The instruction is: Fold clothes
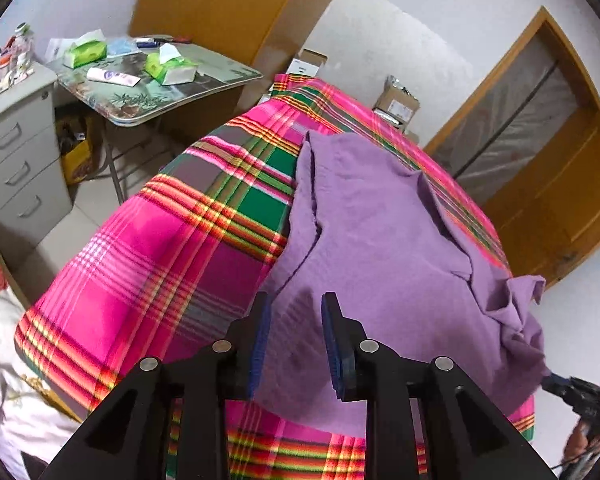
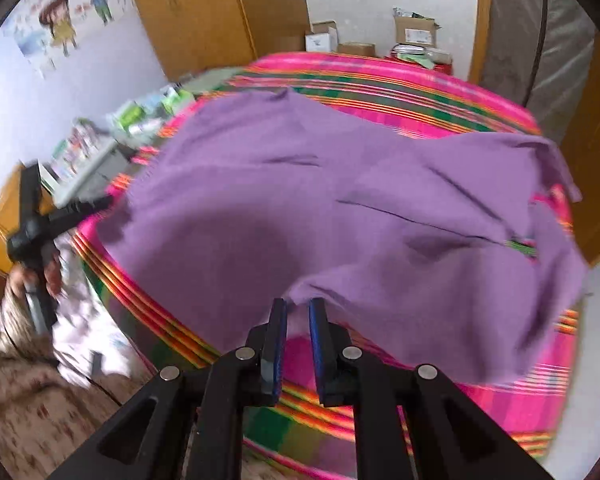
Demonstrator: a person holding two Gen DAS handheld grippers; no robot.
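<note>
Left wrist view shows a purple garment (image 1: 384, 224) lying rumpled on a bed covered by a bright plaid blanket (image 1: 148, 252), toward the bed's right side. The left gripper (image 1: 296, 332) hovers above the garment's near edge, its fingers partly open with nothing pinched between them. From the right wrist view, the right gripper (image 2: 298, 334) has its fingers narrowly apart just beside a near fold of the same cloth; whether they touch it I cannot tell. Judging by this, one fold has been laid and released. Next, each gripper needs a fresh edge to pinch, then a smooth carry across.
</note>
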